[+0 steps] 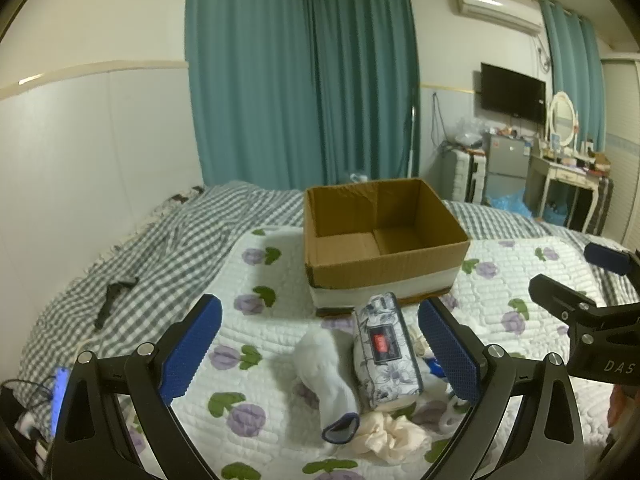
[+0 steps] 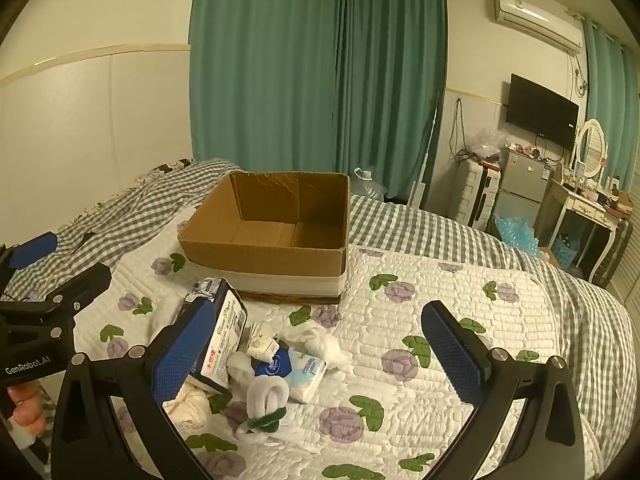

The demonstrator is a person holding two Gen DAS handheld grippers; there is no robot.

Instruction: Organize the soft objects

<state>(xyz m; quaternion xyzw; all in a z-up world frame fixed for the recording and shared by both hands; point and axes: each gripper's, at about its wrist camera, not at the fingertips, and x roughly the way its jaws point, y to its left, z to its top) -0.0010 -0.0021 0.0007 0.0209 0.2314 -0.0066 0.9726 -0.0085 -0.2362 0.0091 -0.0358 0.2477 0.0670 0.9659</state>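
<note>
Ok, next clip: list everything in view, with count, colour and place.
cardboard box: one, brown with a white band, open, on the quilt
tissue pack: one, floral grey-white, in front of the box
pocket tissue packet: one, blue-white, beside the socks
socks: several, white, in the pile
cream cloth: one, bunched, nearest edge
quilt: one, white with purple flowers, on the gingham bed
curtains: teal, behind
left gripper: one, black with blue pads, open over the pile
right gripper: one, same, open

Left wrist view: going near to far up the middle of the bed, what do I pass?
Cream cloth bundle → white sock with dark cuff → floral tissue pack → open cardboard box → teal curtains.
</note>
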